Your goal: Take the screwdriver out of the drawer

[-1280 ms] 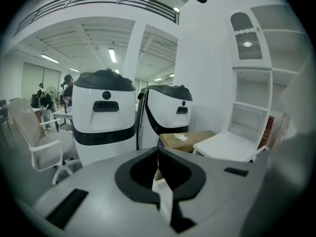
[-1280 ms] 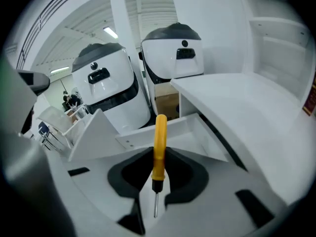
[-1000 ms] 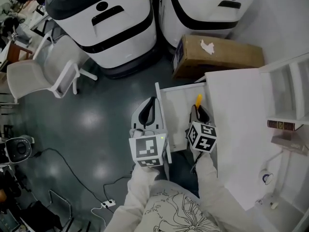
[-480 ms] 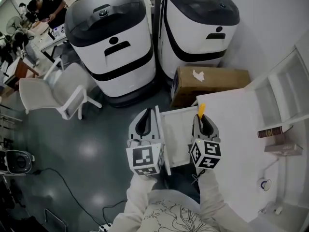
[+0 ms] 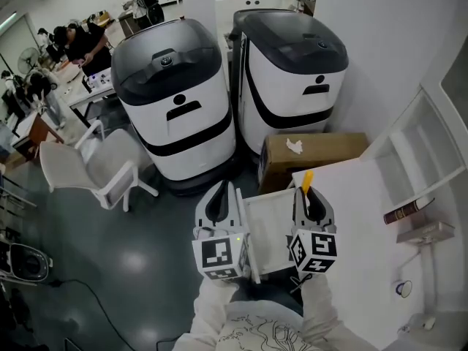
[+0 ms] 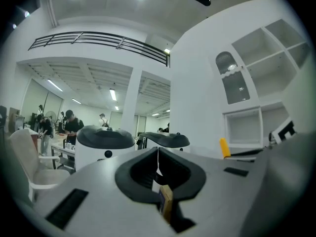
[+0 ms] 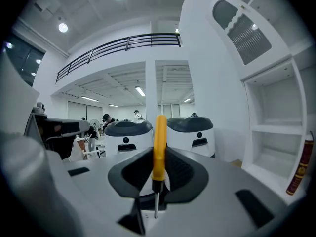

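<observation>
My right gripper is shut on a screwdriver with a yellow handle. In the right gripper view the handle sticks out forward past the jaw tips of the gripper, and the thin metal shaft runs back towards the camera. The gripper hangs above the open white drawer, at the edge of the white cabinet top. My left gripper is beside the drawer's left wall, shut on nothing. Its tips meet, and the yellow handle shows off to its right.
Two white-and-black machines stand ahead, with a cardboard box in front of the right one. A white chair is at the left. A white shelf unit with a book is at the right. People are far back left.
Both grippers have risen. The screwdriver went up with the right gripper, out of the drawer. The head view has tilted up, so more of the room shows.
</observation>
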`<state>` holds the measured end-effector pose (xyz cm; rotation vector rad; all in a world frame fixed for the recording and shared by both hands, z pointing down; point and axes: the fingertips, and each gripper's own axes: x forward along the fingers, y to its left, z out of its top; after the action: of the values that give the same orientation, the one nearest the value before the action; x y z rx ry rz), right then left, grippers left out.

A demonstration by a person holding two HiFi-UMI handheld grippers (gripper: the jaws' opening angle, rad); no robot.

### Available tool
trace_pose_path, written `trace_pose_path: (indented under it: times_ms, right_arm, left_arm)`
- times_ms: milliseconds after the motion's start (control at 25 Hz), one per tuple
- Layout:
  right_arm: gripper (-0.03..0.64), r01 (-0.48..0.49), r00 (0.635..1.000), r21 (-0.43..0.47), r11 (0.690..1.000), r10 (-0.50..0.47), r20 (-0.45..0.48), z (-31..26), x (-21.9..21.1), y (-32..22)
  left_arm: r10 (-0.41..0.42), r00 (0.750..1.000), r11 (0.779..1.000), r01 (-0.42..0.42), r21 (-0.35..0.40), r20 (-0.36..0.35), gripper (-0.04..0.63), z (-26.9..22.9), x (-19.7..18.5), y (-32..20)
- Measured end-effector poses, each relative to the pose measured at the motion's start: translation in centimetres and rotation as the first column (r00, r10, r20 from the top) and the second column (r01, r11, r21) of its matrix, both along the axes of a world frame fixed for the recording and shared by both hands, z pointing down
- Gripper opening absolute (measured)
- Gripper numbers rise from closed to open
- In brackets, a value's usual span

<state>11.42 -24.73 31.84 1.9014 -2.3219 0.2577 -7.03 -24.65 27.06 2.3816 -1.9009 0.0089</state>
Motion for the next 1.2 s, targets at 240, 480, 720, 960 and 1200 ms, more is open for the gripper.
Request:
trace_pose_path:
  times_ms: [240,480,720,960,1200]
  right_arm:
    - [0.069,-0.006,1.000,0.076,0.997,0.006,0.009,-3.1,0.2,0.7]
    - [0.069,0.003,1.000,0.121,0.993,-0.005,0.013,-4.6,-0.2,1.4]
    - [0.069,0.003,1.000,0.124,0.992,-0.005,0.015,-4.7,0.1,1.4]
    - [0.069,-0.001,1.000,0.133,0.991,-0.001,0.015,-5.0,0.3,1.0]
    - [0.069,0.000,1.000,0.136,0.991,-0.002,0.017,-4.9,0.4,0.5]
  left_arm:
    - [0.004,1.000,0.998,-0.006,0.061,0.024,0.008,-2.4,-0.3,0.8]
    - [0.005,0.999,0.995,-0.010,0.100,0.044,0.008,-4.0,-0.3,1.8]
    - [0.008,0.999,0.994,-0.013,0.106,0.048,0.008,-4.1,-0.1,1.8]
    - [0.004,0.999,0.994,-0.009,0.107,0.049,0.008,-4.1,-0.3,1.4]
    - [0.001,0.999,0.994,-0.007,0.110,0.054,0.008,-4.1,-0.5,1.0]
